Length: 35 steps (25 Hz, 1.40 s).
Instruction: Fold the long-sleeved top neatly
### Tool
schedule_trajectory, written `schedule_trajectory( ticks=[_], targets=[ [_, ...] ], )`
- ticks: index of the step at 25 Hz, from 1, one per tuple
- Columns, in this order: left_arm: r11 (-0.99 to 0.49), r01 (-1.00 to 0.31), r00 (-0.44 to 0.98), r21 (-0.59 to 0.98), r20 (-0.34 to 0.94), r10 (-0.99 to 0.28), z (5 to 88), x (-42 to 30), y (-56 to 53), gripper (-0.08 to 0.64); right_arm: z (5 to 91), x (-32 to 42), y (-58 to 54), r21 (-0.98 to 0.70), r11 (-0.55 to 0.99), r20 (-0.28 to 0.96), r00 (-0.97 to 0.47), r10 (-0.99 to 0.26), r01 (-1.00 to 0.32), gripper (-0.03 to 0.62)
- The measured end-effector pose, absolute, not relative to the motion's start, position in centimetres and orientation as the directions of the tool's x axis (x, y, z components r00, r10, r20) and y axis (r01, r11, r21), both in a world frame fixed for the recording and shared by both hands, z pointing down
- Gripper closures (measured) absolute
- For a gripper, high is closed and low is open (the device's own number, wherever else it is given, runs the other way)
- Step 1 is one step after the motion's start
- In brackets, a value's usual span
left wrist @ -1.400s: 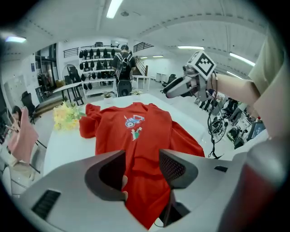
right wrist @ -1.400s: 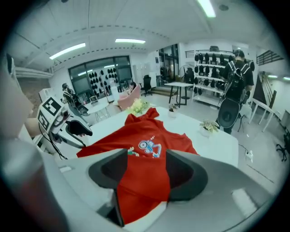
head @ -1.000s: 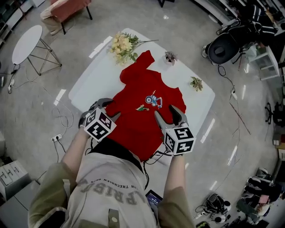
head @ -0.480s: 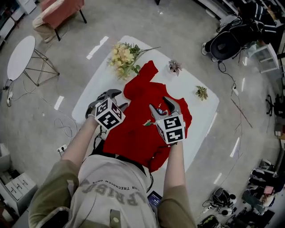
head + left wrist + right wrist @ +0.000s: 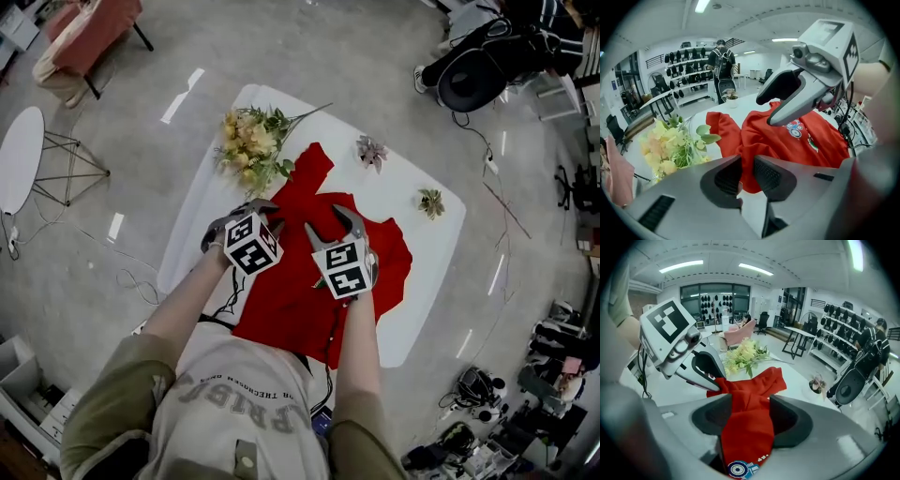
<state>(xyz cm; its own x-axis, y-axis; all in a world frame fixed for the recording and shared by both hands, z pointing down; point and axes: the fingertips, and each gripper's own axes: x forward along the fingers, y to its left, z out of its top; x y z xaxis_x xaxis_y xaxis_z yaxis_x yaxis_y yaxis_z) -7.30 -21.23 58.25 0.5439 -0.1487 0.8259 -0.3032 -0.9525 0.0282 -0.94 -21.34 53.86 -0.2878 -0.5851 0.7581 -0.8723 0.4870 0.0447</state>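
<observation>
The red top [image 5: 386, 251] lies spread on the white table [image 5: 427, 286], under and around both claws. A good part of it is hard to see from here. The marker cubes cover its middle, the person's arms and chest cut off the near hem, and only one sleeve can be made out. The left claw [image 5: 747, 172] has just been closing, and its jaws now stand close together, pinching the top's edge. The right claw [image 5: 747, 414] is just beside it, jaws wide apart astride a raised ridge of red cloth. Whether its pads touch the cloth I cannot tell. The printed picture [image 5: 794, 129] sits right under this claw. Past the right claw's outer side there is bare tabletop, with one little plant [image 5: 431, 202] near that edge and another [image 5: 371, 150] out ahead of the claw. The left side is tighter: the table's edge is near the left claw's outer side, and the bunch of flowers [image 5: 249, 145] lies just ahead of it. The top's long axis runs from the person straight away past the claws. The visible sleeve [image 5: 314, 167] reaches beyond them, with its cuff beside the flowers.
</observation>
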Motion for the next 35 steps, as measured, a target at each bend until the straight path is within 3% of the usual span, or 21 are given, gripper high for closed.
schedule_trajectory(
  ticks=[6,12,14,17,21,25,29,35],
  targets=[
    [-0.975,-0.222,0.655,0.001,0.741,-0.148,53.5,-6.5,-18.5,0.492,54.7,0.4,-20.2,0.030,0.495,0.778,-0.290,-0.557,-0.868,0.342],
    [-0.987,-0.161,0.670,-0.020,0.732,-0.124,51.8,-6.1,-14.2,0.492,55.6,-1.6,-19.8,0.067,0.681,0.780,-0.387,-0.492,-0.729,0.345],
    [-0.987,-0.155,0.662,-0.032,0.738,-0.128,51.9,-5.9,-13.3,0.492,56.3,-1.9,-19.1,0.087,0.748,0.810,-0.390,-0.438,-0.658,0.390],
    [-0.989,-0.149,0.660,-0.018,0.742,-0.113,52.2,-5.6,-11.6,0.491,56.1,-2.1,-17.4,0.032,0.785,0.814,-0.440,-0.379,-0.618,0.563],
    [-0.990,-0.142,0.635,0.025,0.769,-0.071,53.1,-5.6,-8.7,0.471,55.3,-1.0,-14.1,-0.065,0.779,0.800,-0.499,-0.333,-0.624,0.574],
    [-0.964,-0.247,0.627,0.103,0.775,-0.077,52.8,-6.9,-9.1,0.374,54.8,1.0,-10.6,-0.088,0.770,0.806,-0.500,-0.318,-0.632,0.575],
    [-0.908,-0.383,0.653,0.170,0.745,-0.135,52.1,-6.5,-13.2,0.359,55.1,1.8,-7.5,-0.122,0.770,0.812,-0.509,-0.286,-0.627,0.575],
    [-0.867,-0.487,0.522,0.106,0.831,-0.192,56.6,-2.8,-19.5,0.359,56.1,2.0,-5.9,-0.157,0.763,0.822,-0.511,-0.251,-0.627,0.575]
  ],
)
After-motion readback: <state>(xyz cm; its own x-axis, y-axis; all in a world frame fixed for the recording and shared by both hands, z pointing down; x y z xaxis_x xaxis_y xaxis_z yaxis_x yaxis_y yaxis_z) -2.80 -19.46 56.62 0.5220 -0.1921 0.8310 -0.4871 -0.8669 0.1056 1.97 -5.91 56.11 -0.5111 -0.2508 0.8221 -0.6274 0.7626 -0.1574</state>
